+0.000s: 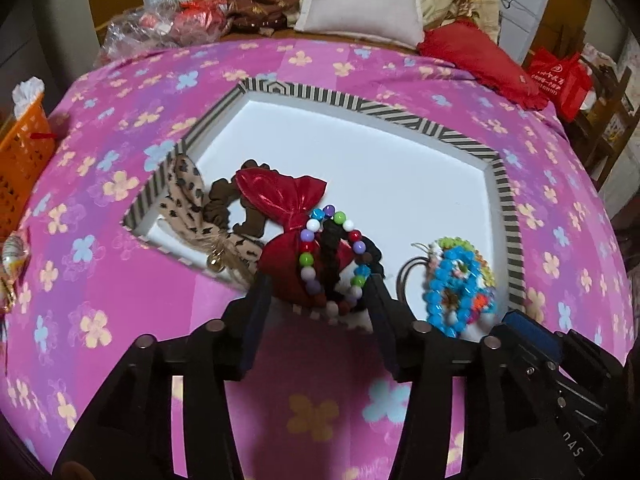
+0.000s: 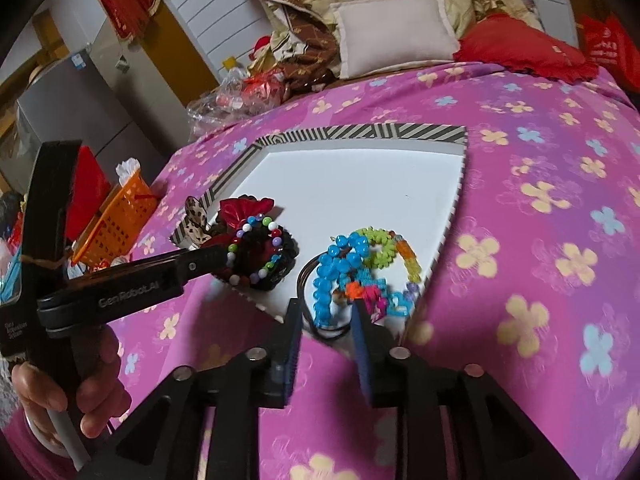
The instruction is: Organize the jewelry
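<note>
Both wrist views close, angled down over the bed — shared: striped tray (image 1: 504, 184) (image 2: 360, 132); left from left, right from right

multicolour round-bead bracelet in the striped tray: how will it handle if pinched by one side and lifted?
The multicolour round-bead bracelet is probably floppy: separate beads on a loop, draped over the red fabric bow. The glossy beads may slip between pads. It likely snags the black braided cord it overlaps.
</note>
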A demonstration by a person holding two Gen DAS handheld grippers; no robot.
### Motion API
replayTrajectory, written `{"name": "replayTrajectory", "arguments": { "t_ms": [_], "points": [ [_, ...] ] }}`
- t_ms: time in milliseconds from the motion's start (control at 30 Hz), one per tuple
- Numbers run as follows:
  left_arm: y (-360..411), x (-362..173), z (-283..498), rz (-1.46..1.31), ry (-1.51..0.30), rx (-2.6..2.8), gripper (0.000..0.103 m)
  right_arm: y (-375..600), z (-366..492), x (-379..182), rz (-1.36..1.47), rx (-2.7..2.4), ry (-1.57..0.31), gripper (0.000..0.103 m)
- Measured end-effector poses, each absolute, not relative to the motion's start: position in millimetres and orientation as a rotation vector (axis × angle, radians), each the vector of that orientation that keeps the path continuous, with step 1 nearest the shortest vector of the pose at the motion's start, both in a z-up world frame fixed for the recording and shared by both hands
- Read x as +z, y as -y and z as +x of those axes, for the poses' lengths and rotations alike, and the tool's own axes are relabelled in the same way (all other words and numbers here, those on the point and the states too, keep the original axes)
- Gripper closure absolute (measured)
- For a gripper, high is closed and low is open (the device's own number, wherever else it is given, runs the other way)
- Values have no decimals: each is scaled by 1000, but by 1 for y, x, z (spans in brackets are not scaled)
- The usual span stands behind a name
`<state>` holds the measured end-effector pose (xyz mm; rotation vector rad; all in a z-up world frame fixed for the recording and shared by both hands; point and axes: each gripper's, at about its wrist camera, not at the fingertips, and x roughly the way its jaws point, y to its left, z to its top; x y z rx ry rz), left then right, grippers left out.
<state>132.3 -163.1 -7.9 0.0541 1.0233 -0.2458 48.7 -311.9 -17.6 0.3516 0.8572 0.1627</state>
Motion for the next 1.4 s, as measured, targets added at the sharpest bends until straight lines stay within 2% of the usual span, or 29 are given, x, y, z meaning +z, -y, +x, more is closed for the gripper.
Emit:
{"name": "replayTrajectory", "arguments": {
  "t_ms": [67,367,400,500,533,900,1400],
  "points": [
    [159,-3,122,51,-1004,-240,49,308,37,-11,339,132,-830,59],
    [128,13,60,81,-901,-152,48,280,-3,6,265,41,-768,58],
    [124,15,53,82,-889,-143,48,276,-6,6,260,36,-765,55],
    [111,20,34,83,-855,-117,48,267,-15,8,253,16,-744,35],
    [108,21,31,84,-849,-115,48,263,-18,9,252,12,-735,33],
    [90,40,-1,67,-778,-97,48,243,-30,25,192,-17,-717,33],
    [89,53,-7,58,-743,-95,48,240,-35,39,129,-57,-696,27]
  ]
}}
